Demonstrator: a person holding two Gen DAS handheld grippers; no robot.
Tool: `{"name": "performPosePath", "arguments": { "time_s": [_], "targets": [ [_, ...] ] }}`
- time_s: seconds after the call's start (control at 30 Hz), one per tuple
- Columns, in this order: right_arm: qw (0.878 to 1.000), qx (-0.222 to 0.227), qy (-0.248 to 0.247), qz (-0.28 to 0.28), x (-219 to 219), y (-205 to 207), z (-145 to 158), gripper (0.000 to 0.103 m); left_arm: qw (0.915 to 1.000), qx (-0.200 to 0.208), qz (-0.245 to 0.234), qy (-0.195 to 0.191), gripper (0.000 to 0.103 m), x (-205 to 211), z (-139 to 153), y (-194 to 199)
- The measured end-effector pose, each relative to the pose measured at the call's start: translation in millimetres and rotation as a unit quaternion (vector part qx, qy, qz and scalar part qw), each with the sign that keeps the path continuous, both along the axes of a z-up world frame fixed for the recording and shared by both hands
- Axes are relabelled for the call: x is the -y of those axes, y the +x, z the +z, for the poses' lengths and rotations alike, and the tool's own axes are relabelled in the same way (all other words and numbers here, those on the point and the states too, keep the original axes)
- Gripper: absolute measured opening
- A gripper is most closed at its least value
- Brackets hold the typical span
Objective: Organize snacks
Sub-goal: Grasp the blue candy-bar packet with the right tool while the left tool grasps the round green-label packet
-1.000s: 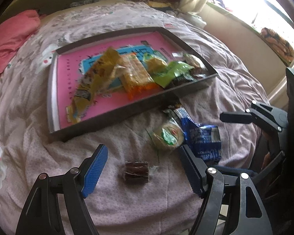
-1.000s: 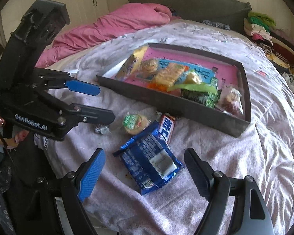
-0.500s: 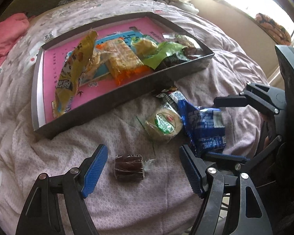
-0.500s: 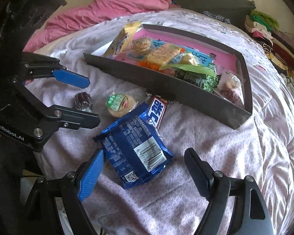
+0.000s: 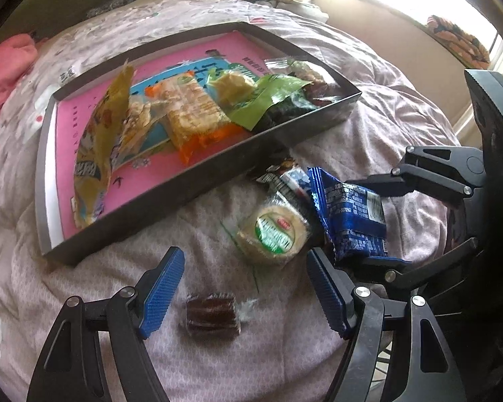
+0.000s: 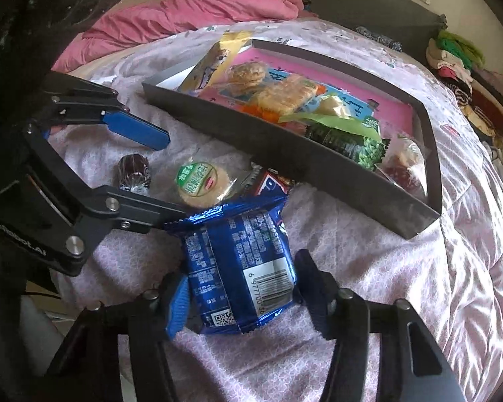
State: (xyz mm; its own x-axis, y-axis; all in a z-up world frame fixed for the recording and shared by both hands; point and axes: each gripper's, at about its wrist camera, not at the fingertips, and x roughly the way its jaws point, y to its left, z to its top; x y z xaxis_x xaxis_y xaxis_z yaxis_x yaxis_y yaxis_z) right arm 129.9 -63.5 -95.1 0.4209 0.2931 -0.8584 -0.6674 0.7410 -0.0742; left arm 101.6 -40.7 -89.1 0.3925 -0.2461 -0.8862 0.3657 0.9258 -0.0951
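Now the right gripper [image 6: 241, 301] is closing on the blue packet [image 6: 241, 264]: a second ago its jaws stood wide with the packet lying flat between them, and in the right wrist view the pads now sit against both sides of the wrapper, which bulges and lifts at its far end. Judgement: the grasp is forming but not proven secure, since the film is slick and crumpling.

The left gripper [image 5: 244, 291] is open as before, its jaws set wide either side of the small dark wrapped sweet [image 5: 213, 315], touching nothing. It has drawn closer over the sweet, which now lies between the pads and nearer the left one.

For the task, two loose snacks are being addressed at once. The round green-labelled cake [image 5: 273, 231] and a red-and-blue bar [image 6: 273, 181] remain on the bed [image 5: 184, 361], just outside the near wall of the tray [image 5: 184, 181], which already holds several packets.

Differences between views: the right wrist view alone shows pad contact on the blue packet and its barcode face. The left wrist view alone shows the sweet's position between the open pads. It also shows the bare pink floor at the tray's left, where room remains.
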Motion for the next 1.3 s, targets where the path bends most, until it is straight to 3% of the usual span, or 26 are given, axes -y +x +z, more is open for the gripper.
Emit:
{"name": "performPosePath", "arguments": {
  "time_s": [0.13,0.53,0.93,1.3],
  "targets": [
    [0.999,-0.013,0.025,-0.018,11.9,4.7,4.3,0.051,0.9999,0.006,-0.007,0.004,0.077,3.4,-0.7,4.3],
    [0.992,-0.039,0.095,-0.078,38.0,20.6,14.3,0.051,0.9991,0.001,-0.015,-0.039,0.076,9.0,-9.0,16.1],
    [0.985,-0.046,0.128,-0.105,47.5,26.5,18.4,0.051,0.9964,-0.006,-0.006,-0.085,0.058,0.7,-12.3,15.7],
    [0.984,-0.035,0.133,-0.111,49.8,28.9,23.0,0.051,0.9969,-0.003,0.004,-0.078,0.047,-12.8,-12.9,2.4]
  ]
}}
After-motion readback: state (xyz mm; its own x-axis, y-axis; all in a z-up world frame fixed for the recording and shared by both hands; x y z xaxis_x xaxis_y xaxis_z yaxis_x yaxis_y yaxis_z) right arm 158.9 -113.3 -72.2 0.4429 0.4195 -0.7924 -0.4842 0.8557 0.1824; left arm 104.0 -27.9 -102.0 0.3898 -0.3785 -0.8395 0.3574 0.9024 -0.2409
